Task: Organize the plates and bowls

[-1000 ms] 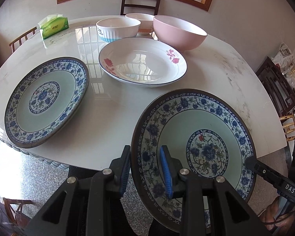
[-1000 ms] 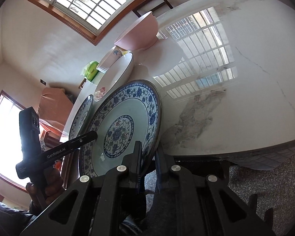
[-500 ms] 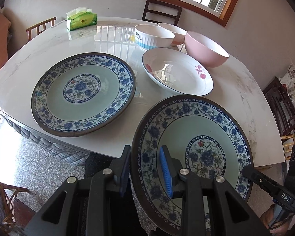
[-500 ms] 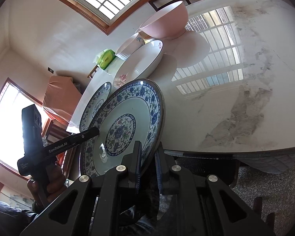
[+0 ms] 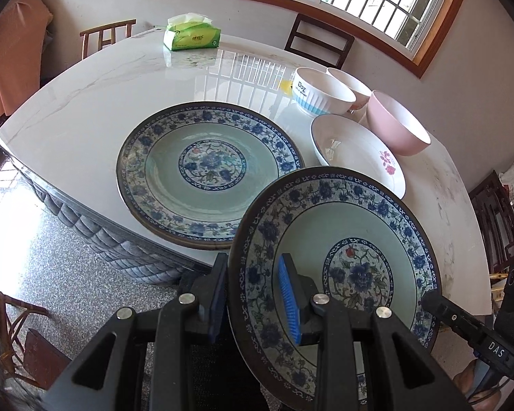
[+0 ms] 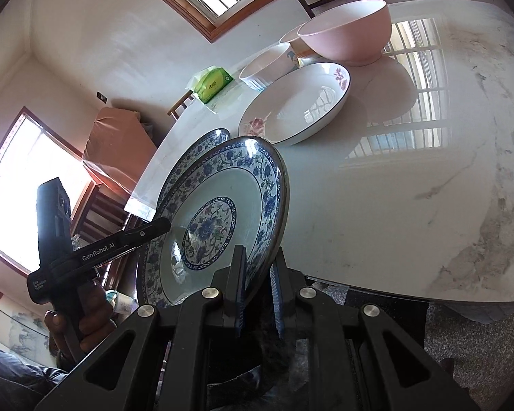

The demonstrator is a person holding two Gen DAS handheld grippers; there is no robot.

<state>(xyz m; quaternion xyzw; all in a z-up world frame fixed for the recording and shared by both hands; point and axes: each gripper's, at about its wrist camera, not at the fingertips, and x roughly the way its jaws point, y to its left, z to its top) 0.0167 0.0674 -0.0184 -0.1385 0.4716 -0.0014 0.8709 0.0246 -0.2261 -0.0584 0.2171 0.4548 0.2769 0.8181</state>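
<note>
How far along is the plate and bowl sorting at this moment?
Nothing looks stacked yet. In hand: both grippers, left and right, clamp one blue plate off the table edge. Left: set it on the matching plate, then sort the white dish, pink bowl and two white bowls.

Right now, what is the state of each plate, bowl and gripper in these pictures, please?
left gripper: shut on the held plate's rim.
right gripper: shut on the same plate's rim.
held plate: lifted, tilted, off the table.
second blue plate: flat on the table, near its edge.
white floral plate: on the table, empty.
pink bowl: upright, empty.
striped bowl: upright.
tissue pack: open, a tissue sticking out.
</note>
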